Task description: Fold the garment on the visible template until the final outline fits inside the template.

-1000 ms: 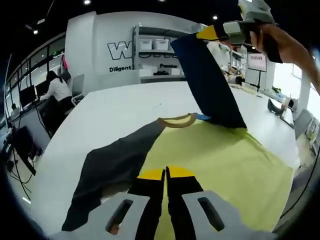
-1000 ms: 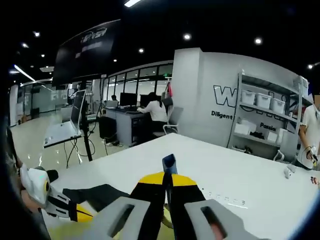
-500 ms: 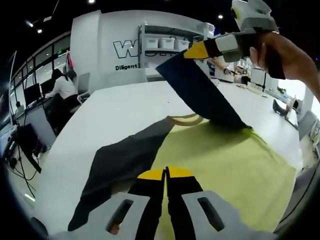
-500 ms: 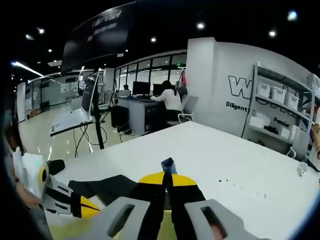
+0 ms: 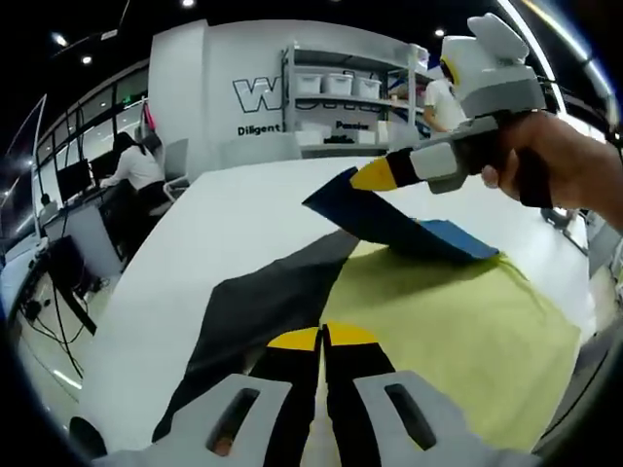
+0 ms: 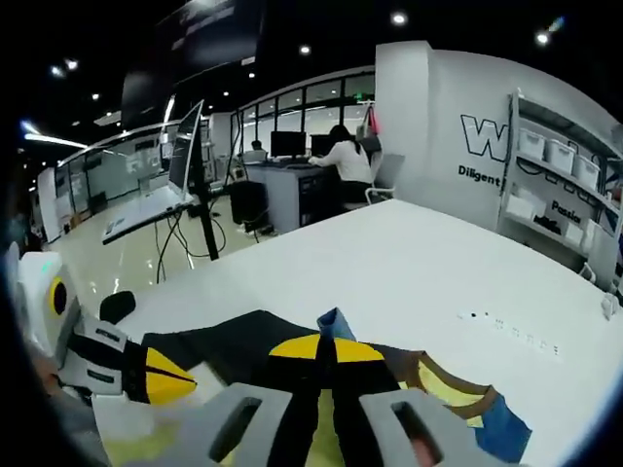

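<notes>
The garment lies on the white table (image 5: pixel 224 224). It has a yellow-green body (image 5: pixel 438 331), a dark grey sleeve (image 5: pixel 263 311) and a blue sleeve (image 5: pixel 389 219). My right gripper (image 5: pixel 375 175) is shut on the blue sleeve's end and holds it low over the body, with the sleeve folded inward. In the right gripper view a blue scrap (image 6: pixel 332 321) pokes out above my right gripper (image 6: pixel 326 345), and the tan collar (image 6: pixel 458 389) shows. My left gripper (image 5: pixel 323 338) is shut, hovering where the grey sleeve meets the body, with no cloth seen between its jaws. It appears again as the left gripper (image 6: pixel 165 377) by the grey sleeve.
A hand (image 5: pixel 565 165) holds the right gripper. Shelves with white bins (image 5: pixel 331 88) stand beyond the table's far edge. A person sits at a desk (image 5: pixel 136 165) to the left. A monitor on a stand (image 6: pixel 190 156) is off the table.
My right gripper has come down and toward me with the blue sleeve, which now lies nearly flat across the yellow body instead of hanging up high. My left gripper has stayed put and shut.
</notes>
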